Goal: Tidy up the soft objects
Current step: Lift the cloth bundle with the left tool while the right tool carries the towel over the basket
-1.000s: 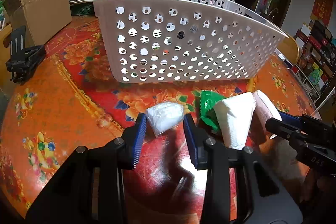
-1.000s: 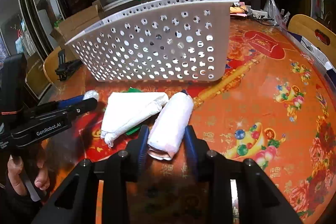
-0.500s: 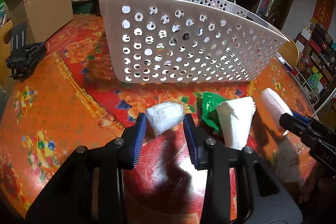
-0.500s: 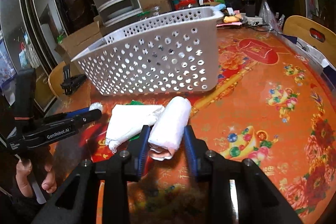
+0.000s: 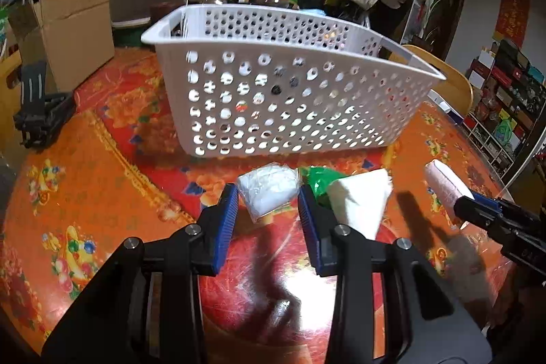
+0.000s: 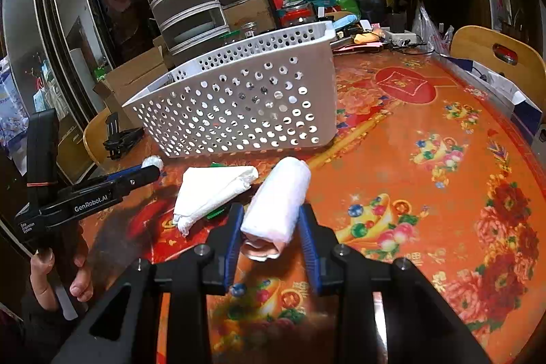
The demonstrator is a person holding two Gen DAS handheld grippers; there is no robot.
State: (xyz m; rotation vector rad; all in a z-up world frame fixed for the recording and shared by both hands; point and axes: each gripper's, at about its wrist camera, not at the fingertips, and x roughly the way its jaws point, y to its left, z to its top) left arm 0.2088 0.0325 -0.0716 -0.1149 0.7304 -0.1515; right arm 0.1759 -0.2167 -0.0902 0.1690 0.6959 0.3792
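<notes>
Right tongs point(image 6: 271, 229): clamped on the rolled white towel point(image 6: 279, 198); a second ago the roll lay on the counter point(image 6: 426, 179), now it rides above it, lower centre of the right view.
Same roll, left view: airborne at right edge point(image 5: 445, 181), shadow below.
Left tongs point(image 5: 268, 210): narrow gap around the white bagged bundle point(image 5: 268, 190), pads just beside it; firm contact cannot be told. Bundle unmoved since earlier.
Folded white cloth point(image 5: 358, 203): on the counter, over a green packet point(image 5: 319, 181).
Basket point(image 5: 290, 104): upper centre, nothing visible inside.
Meaning: first item lifted; basket drop judged next.
</notes>
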